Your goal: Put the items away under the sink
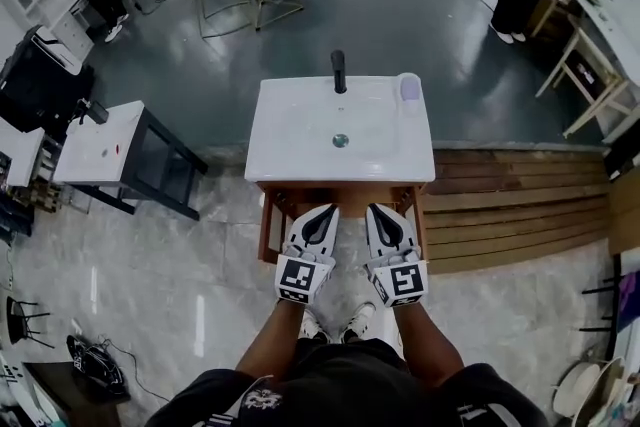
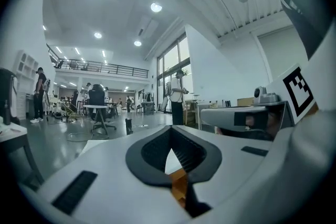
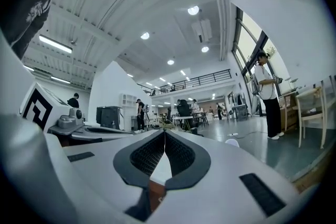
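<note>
Grippers first: the left gripper [image 1: 324, 211] and the right gripper [image 1: 377, 211] hang side by side in front of my body, just beside each other, both pointing toward the sink [image 1: 290, 150]. Each has its jaws pressed together, tips meeting, with nothing between them; both gripper views show this clearly.

The only loose item I can find is a small pale container [image 1: 409, 87] on the back right corner of the sink, near the faucet [image 1: 338, 72]. It is well apart from both grippers. The place for it, the space inside the wooden stand [image 1: 267, 227] under the sink, is mostly covered by the basin in the head view, so I cannot tell what is in there.

I judge the task has not begun. The dangers I see are these:

- If I reach with the jaws closed, the tips will push the container and not take it. It can fall into the basin or off the back edge.
- The container looks rounded and smooth, so a grasp that is off centre may let it slip.
- The faucet stands near the path, and the left gripper could strike it.
- Lowering under the sink will be almost blind. A gripper may hit the stand's frame and drop the item.
</note>
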`<state>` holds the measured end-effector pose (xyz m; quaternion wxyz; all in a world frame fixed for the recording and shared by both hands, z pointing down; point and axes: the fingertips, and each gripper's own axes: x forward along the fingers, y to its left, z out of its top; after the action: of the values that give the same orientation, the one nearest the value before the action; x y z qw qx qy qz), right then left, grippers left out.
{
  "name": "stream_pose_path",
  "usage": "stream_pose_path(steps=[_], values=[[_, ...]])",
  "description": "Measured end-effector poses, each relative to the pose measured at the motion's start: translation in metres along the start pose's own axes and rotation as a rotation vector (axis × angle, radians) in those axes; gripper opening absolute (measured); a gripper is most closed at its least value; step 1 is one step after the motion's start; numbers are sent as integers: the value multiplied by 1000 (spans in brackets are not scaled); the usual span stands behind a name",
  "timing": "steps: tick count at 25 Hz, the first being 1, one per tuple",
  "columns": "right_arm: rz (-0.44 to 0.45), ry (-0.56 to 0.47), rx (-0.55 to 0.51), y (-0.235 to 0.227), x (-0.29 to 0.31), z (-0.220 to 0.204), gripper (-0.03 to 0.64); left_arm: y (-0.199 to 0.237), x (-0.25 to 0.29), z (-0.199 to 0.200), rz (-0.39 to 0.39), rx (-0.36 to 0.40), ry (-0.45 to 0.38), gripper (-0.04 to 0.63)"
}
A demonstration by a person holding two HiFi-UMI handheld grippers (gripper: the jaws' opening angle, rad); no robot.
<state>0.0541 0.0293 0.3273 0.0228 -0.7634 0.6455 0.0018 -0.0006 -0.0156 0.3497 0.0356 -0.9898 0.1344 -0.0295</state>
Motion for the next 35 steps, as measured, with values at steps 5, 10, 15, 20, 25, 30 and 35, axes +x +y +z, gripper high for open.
stream_pose_path(steps=[5, 10, 15, 20, 25, 30, 35], values=[[2, 0, 29, -15, -7, 6, 25, -19, 15, 23, -14, 56, -13, 0], [1, 28, 41, -29, -5, -5, 25, -23, 33, 24, -35, 0, -7, 0], [-33, 19, 10, -50, 8, -6, 25, -18, 58, 23, -49, 1, -29, 0], [-58, -18, -87, -88, 38, 11, 25, 7, 93, 30, -55, -9, -56, 0], [-124, 10, -162, -121, 76, 26, 25, 37, 127, 44, -79, 1, -74, 0], [-149, -24, -134, -137, 130, 42, 25, 78, 165, 57, -97, -24, -109, 0], [-149, -42, -117, -143, 165, 49, 25, 107, 196, 69, -152, -26, -134, 0]])
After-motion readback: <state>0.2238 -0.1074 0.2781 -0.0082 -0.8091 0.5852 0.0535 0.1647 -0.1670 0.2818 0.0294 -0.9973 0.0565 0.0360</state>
